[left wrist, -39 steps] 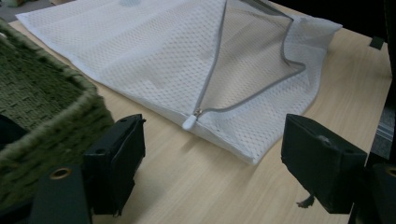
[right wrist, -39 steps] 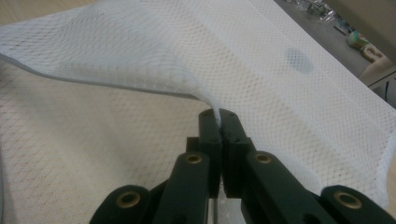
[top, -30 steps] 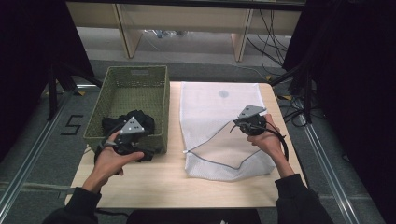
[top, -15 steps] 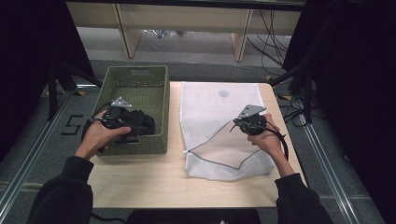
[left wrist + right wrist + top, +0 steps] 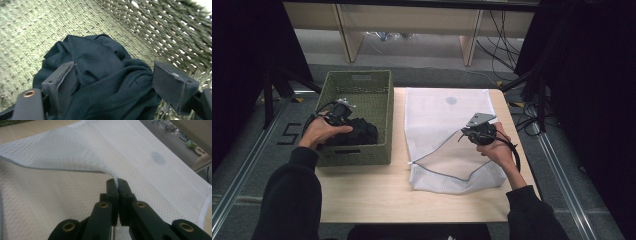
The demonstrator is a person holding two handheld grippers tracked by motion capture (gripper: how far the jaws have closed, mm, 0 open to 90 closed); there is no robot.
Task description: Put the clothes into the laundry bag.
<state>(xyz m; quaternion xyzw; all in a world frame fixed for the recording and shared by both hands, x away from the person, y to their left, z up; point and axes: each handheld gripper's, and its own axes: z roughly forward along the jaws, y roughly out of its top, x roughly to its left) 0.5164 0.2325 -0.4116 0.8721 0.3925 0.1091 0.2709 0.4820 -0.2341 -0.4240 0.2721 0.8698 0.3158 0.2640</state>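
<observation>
Since the earlier frames the left claw (image 5: pixel 343 111) had travelled from the table edge in front of the basket (image 5: pixel 382 95) to its outer left side and dipped over the rim, while the right claw (image 5: pixel 471 131) had kept its place over the mesh bag (image 5: pixel 437 112).

Seen along the left claw's own jaws, they stood wide apart, one on either side of the dark cloth (image 5: pixel 105 75) bundled on the basket floor. The left pad (image 5: pixel 63 85) lay against a fold of the cloth; the right pad (image 5: pixel 172 85) sat just beside the bundle's edge, and whether it touched could not be told. No squeeze showed in the fabric between them. The woven wall (image 5: pixel 160 30) of the basket rose close behind the right pad. From above, the cloth (image 5: pixel 359 132) lay in the near half of the basket, directly ahead of that claw.

The right claw (image 5: pixel 117 185) was pinched fully closed on a thin edge of the white mesh bag (image 5: pixel 75 152), lifting the upper layer so the bag's mouth gaped toward the basket side. The rest of the bag lay flat on the table (image 5: pixel 377 192) beyond and beneath that claw.
</observation>
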